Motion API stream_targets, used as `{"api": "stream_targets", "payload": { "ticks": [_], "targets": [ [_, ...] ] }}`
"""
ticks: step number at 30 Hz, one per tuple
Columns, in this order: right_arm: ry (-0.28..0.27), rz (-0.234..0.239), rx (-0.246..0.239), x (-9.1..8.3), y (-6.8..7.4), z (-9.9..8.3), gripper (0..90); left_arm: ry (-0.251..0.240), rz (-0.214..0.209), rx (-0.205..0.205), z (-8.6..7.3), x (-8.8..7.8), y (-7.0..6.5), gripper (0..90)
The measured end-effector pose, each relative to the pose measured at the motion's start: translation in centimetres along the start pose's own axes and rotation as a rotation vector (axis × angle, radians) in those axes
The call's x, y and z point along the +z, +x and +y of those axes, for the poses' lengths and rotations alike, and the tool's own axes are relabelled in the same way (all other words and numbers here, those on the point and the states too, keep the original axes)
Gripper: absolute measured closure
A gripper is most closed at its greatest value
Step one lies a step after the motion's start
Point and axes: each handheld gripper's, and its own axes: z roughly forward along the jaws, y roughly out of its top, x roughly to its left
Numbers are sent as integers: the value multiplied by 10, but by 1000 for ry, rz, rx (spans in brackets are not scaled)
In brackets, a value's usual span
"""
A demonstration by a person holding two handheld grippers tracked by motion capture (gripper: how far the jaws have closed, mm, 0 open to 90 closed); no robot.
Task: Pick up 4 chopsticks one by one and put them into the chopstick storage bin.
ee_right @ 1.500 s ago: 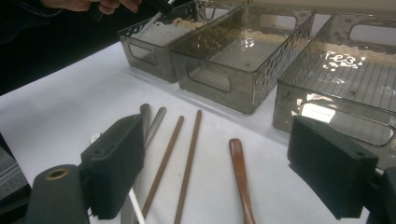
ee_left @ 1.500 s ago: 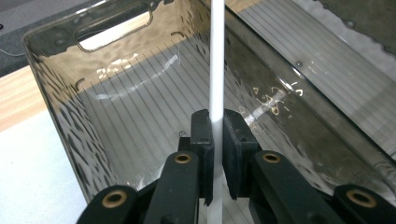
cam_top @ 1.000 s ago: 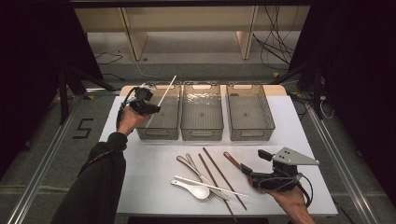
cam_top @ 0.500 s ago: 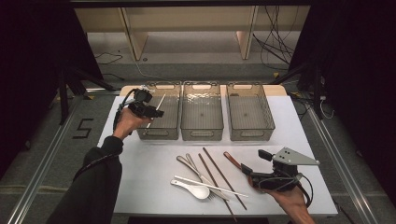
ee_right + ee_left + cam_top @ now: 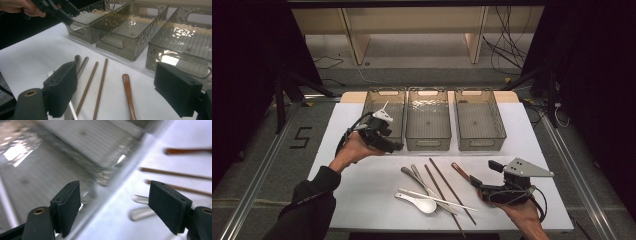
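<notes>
We see a white table (image 5: 362, 180) bearing three clear plastic bins in a row at its far side: the left bin (image 5: 384, 102), the middle bin (image 5: 428, 117) and the right bin (image 5: 479, 120). Near the front edge lies a loose cluster of utensils: two brown chopsticks (image 5: 443, 187), a dark wooden-handled utensil (image 5: 460, 171), metal cutlery (image 5: 414, 175) and a white spoon (image 5: 422, 204). Our left gripper (image 5: 396, 146) hangs over the left bin's near corner, its jaws just opened wide with nothing between them. Our right gripper (image 5: 476, 181) rests low beside the wooden handle, jaws apart and empty
</notes>
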Motion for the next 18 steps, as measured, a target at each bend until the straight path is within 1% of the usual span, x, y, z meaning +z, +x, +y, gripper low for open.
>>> {"api": "stream_targets", "payload": {
  "ticks": [2, 4, 5, 10, 11, 15, 17, 18],
  "targets": [
    [-1, 2, -2, 0, 0, 0, 199, 26, -22, 40, 0, 1, -12, 239],
    [-2, 3, -4, 0, 0, 0, 199, 48, -44, 74, -1, 4, -23, 234],
    [-4, 2, -5, 0, 0, 0, 199, 56, -51, 84, -2, 5, -27, 225],
    [-1, 3, -3, 0, 0, 0, 199, 80, -78, 108, -7, 9, -41, 218],
    [0, 3, -3, 0, 0, 0, 199, 83, -85, 107, -8, 10, -44, 218],
    [1, 3, -6, 0, 1, 0, 199, 111, -110, 148, -12, 16, -56, 223],
    [-1, 2, -4, 0, 1, 0, 199, 133, -119, 163, -14, 19, -61, 231],
    [-1, 2, -3, 0, 1, 0, 199, 143, -127, 164, -14, 21, -63, 235]
  ]
}}
